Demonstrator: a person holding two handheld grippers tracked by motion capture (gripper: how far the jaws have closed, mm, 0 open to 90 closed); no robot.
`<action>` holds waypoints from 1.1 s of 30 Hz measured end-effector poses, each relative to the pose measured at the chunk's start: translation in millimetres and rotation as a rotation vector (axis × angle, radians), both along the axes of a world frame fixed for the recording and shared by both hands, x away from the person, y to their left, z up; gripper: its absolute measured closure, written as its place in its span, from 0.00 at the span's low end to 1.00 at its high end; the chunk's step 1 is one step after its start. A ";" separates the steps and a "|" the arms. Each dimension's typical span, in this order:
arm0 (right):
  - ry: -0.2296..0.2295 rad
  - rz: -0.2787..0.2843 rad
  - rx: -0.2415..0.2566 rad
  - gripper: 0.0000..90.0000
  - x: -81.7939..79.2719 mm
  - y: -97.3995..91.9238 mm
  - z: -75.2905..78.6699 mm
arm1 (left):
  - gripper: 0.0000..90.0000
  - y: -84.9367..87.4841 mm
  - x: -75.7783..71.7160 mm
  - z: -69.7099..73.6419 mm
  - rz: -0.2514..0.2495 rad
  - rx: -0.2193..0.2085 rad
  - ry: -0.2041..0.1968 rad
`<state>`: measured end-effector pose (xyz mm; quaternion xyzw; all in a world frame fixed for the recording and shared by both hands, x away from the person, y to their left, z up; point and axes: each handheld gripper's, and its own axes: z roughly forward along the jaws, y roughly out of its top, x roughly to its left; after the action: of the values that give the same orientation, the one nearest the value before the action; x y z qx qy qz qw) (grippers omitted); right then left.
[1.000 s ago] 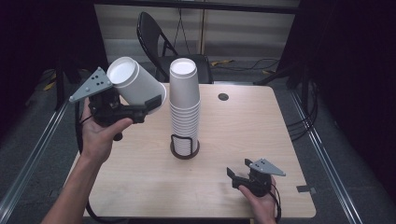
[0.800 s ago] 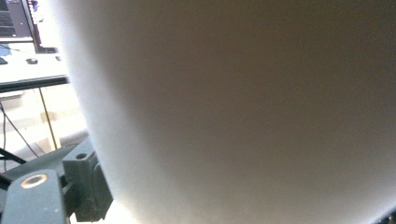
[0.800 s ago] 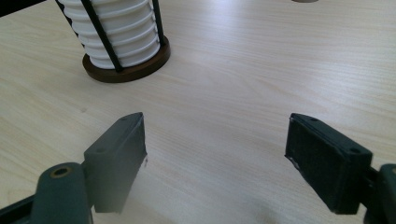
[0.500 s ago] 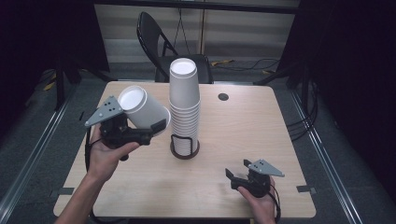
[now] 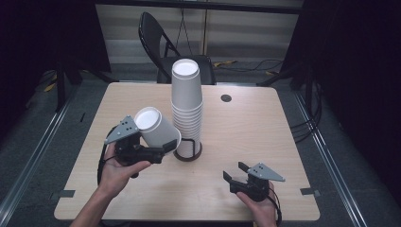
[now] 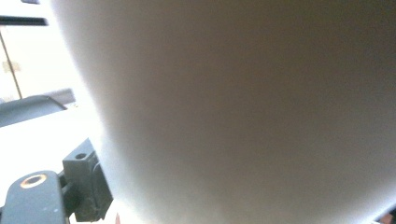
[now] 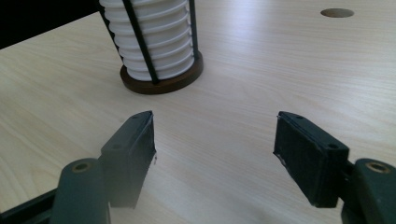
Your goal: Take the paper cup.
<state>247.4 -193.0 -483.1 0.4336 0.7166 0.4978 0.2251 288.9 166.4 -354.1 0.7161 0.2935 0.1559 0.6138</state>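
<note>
Your left gripper (image 5: 163,150) is at the centre left of the high view, and it pinches a single white paper cup (image 5: 155,130) by its wall. The cup is tilted, with its open mouth turned up and to the left of the frame. You hold it a little above the table (image 5: 265,127), just beside the stack of cups (image 5: 187,111), so I judge that you are bringing it down to put it on the wood next to the stack. In the left gripper view the wall of the cup (image 6: 243,112) is very close to the camera, which fits a grip near the rim.

The stack stands upside down in a round holder (image 5: 188,152) with thin black rods. The rods keep the tall column straight while one cup is taken off.

Your right gripper (image 5: 236,177) rests low at the lower right of the high view. Its jaws are spread with nothing between them, though they have just been closing a little. In the right gripper view they point toward the holder (image 7: 161,79), perhaps so this hand can steady the base if it is needed.
</note>
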 end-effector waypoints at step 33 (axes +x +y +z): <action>-0.084 0.184 0.105 0.42 -21.4 48.9 8.0 | 0.12 -37.6 -12.4 -67.9 -0.061 -0.086 0.375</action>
<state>226.1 -144.1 -475.2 0.3557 0.7163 0.5709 0.1854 276.5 128.9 -422.0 0.7142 0.3873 -0.0116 0.5830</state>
